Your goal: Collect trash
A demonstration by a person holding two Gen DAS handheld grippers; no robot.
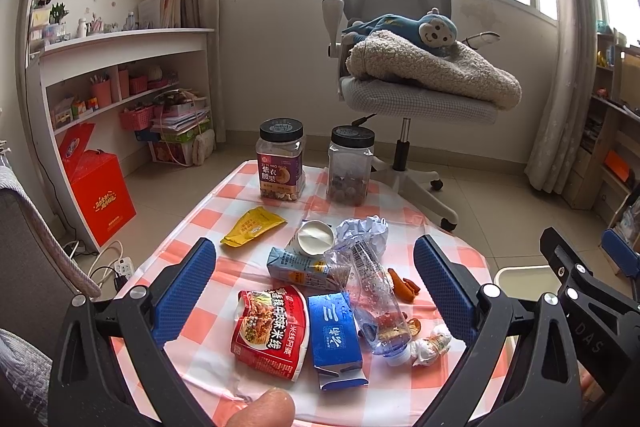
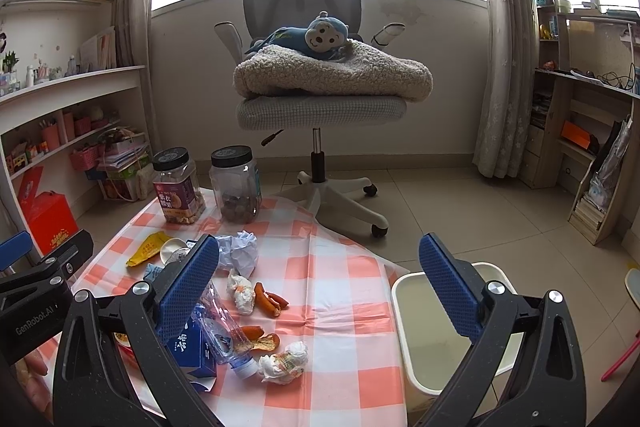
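Trash lies on the checked tablecloth (image 1: 192,227): a red snack bag (image 1: 272,331), a blue carton (image 1: 334,335), a crushed clear bottle (image 1: 372,299), a light blue drink carton (image 1: 296,265), a paper cup (image 1: 314,237), a yellow wrapper (image 1: 252,227), crumpled paper (image 1: 364,229), orange peels (image 1: 404,285) and a wadded tissue (image 1: 430,343). My left gripper (image 1: 316,291) is open above the pile, holding nothing. My right gripper (image 2: 320,291) is open and empty over the table's right part, near the peels (image 2: 270,301), tissue (image 2: 284,361) and bottle (image 2: 224,331). A cream bin (image 2: 404,291) stands right of the table.
Two black-lidded snack jars (image 1: 280,163) (image 1: 350,171) stand at the table's far edge. A grey office chair (image 1: 400,95) with a blanket and a blue monkey toy is behind. White shelves (image 1: 120,43) and a red box (image 1: 98,199) are left; wooden shelves (image 2: 592,147) are right.
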